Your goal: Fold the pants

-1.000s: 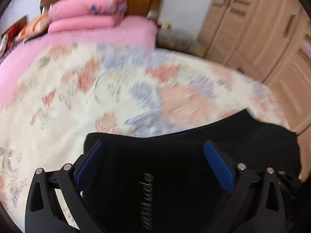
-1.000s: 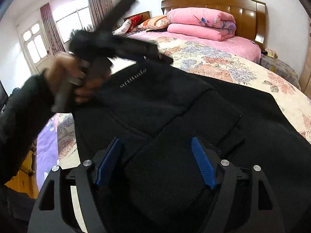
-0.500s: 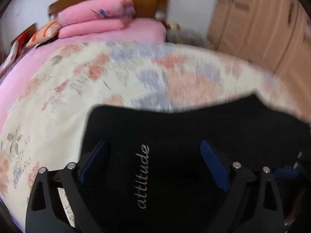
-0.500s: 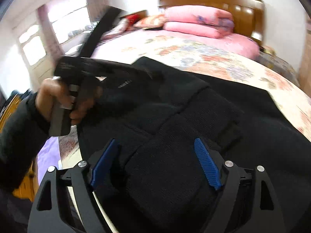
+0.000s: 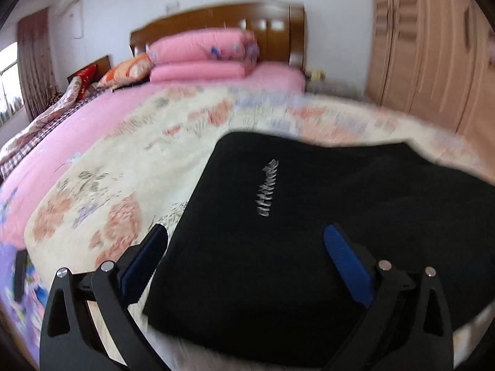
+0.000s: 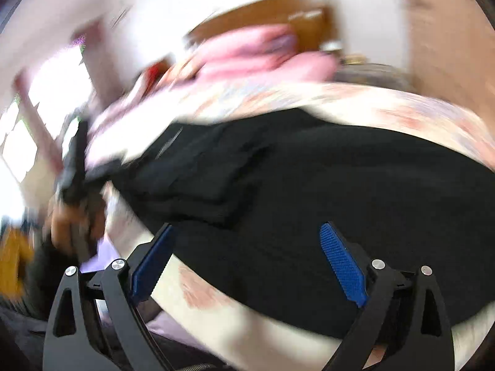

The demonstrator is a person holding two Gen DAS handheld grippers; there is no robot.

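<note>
The black pants [image 5: 309,216] lie folded on the floral bedspread [image 5: 130,191], silver "attitude" lettering facing up. My left gripper [image 5: 244,259] is open, held just above the near edge of the pants with nothing between its blue pads. In the right wrist view, which is badly blurred, the pants [image 6: 309,191] spread across the bed in stacked layers. My right gripper [image 6: 247,256] is open over their near edge, holding nothing. The other gripper and the hand holding it [image 6: 74,204] show at the left of that view, off the pants.
Folded pink quilts [image 5: 204,58] and pillows sit at the wooden headboard [image 5: 222,21]. A tan wardrobe [image 5: 433,46] stands on the right. A purple patterned cloth [image 5: 15,278] lies past the bedspread's left edge. Curtains and a window are at far left.
Both grippers have pulled back and lifted off the pants, so more of the bed shows. The left gripper has swung leftward off the fabric's edge. The right view has turned blurry from fast motion.
</note>
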